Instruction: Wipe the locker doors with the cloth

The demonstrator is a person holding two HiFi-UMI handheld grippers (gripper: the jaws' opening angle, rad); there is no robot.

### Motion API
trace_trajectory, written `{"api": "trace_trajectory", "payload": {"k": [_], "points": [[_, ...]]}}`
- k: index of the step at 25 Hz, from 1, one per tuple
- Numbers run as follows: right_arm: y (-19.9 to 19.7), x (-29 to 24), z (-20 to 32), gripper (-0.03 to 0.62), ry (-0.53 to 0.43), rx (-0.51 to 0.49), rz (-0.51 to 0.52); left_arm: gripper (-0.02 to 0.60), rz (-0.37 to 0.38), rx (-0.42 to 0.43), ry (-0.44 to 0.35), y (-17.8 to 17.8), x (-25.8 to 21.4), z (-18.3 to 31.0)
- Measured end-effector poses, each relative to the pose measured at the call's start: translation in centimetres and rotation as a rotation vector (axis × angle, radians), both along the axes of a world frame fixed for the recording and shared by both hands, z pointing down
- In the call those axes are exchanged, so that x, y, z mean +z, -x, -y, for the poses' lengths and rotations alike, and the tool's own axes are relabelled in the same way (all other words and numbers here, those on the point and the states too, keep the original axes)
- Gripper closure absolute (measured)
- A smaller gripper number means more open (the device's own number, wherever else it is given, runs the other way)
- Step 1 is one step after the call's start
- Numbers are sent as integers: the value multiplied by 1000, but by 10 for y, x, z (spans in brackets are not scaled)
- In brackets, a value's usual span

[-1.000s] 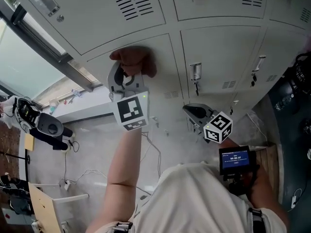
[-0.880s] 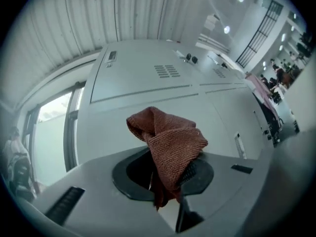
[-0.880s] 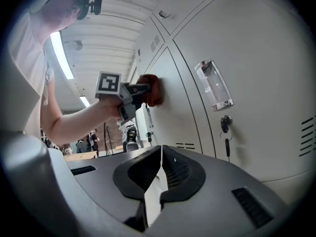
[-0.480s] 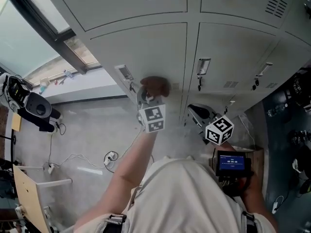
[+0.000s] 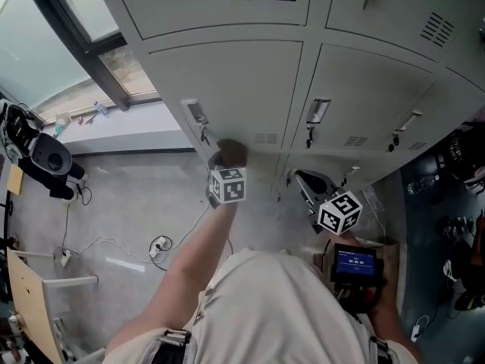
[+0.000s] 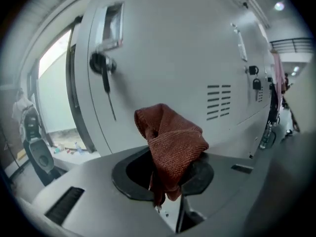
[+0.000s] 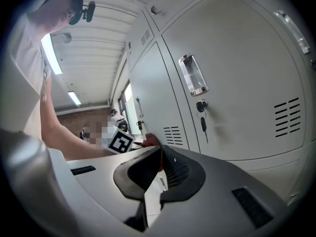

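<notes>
The left gripper (image 6: 167, 172) has its jaws clamped on the cloth (image 6: 170, 139), which bunches out ahead of the tips so that fabric — not plastic — meets the door (image 6: 168, 48), low down near its vent (image 6: 218, 101). The right gripper (image 7: 159, 171) hangs aside, jaws together on nothing — probably kept clear of the wiping.
</notes>
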State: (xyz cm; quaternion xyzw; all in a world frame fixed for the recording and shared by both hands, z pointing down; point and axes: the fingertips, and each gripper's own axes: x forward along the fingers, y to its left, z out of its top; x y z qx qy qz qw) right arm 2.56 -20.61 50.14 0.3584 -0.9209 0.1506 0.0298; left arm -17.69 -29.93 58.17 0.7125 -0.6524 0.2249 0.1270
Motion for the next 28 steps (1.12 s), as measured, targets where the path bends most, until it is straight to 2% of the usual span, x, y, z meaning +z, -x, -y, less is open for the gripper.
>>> {"api": "trace_trajectory", "payload": {"k": [2,5,9,13,16,18,20,25,28], "points": [[4,1,0,574,1,-4,8,505,34,7,-113,0,-45,-1],[12,6,-1,574,12,-18,16,505,41,28,-295,-5,-135,-5],[20,6,2,574,11,-34,26,505,144,92,-537,-16,-261,-4],[26,2,5,574,-1,-49,30,505,178,97,-696,-7,-356,-5],[26,3,7,574,2,-50,31,505,174,35,-806,15,-408,-12],[26,5,6,574,9,-47,32,505,166,-11,-825,32,-416,-11],[25,9,3,574,20,-45,32,506,155,-51,-802,43,-394,-9],[21,18,0,574,43,-46,15,506,153,-108,-676,39,-292,-7],[18,19,-2,574,46,-39,5,506,137,-86,-565,24,-227,-6]]}}
